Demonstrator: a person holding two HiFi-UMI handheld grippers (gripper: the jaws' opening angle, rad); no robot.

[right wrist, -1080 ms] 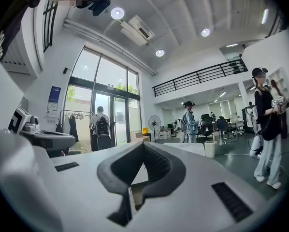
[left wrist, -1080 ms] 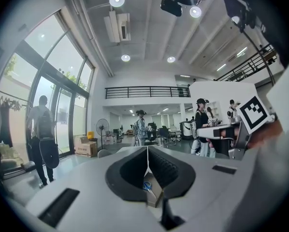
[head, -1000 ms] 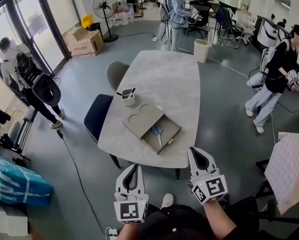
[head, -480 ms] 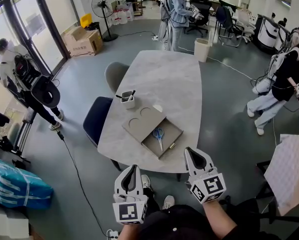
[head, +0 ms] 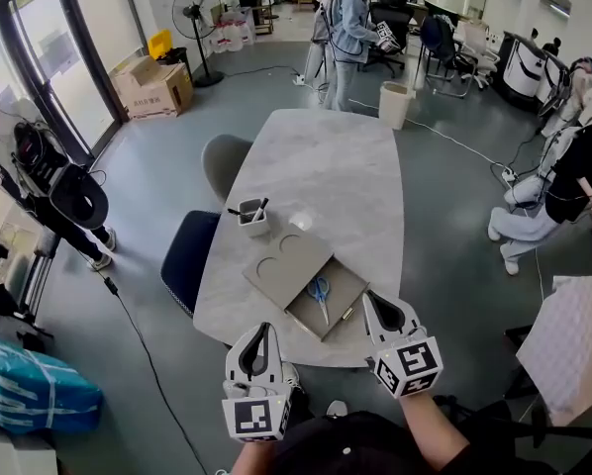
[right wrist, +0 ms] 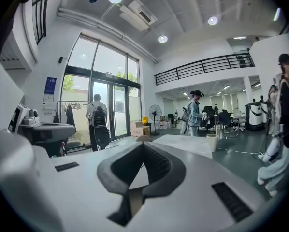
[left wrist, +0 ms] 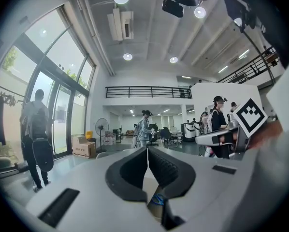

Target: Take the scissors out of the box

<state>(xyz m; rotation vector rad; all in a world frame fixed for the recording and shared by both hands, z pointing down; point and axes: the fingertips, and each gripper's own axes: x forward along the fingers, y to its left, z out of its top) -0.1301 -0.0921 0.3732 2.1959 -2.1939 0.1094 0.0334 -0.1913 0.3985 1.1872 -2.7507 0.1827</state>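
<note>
A flat grey box [head: 288, 262] lies near the front edge of the grey table [head: 326, 166], its drawer [head: 344, 310] pulled out toward me. Blue-handled scissors [head: 319, 290] lie in the drawer. My left gripper [head: 262, 328] is shut and empty, just short of the table's front edge, left of the box. My right gripper [head: 372, 296] is also shut and empty, its tip over the table edge beside the drawer's right corner. In the left gripper view the shut jaws [left wrist: 147, 149] point level, and the scissors [left wrist: 158, 199] show below them. The right gripper [right wrist: 143, 144] aims along the tabletop.
A small pen cup [head: 252, 214] stands behind the box. A grey chair [head: 223, 161] and a dark blue chair [head: 187, 247] sit at the table's left side. People stand around: one at the far end [head: 350, 28], one at left [head: 39, 166], one at right [head: 573, 166]. A blue bag [head: 34, 384] lies on the floor.
Both grippers have moved forward toward the table and box. The right tip now reaches over the table edge by the drawer. Both stay shut.
</note>
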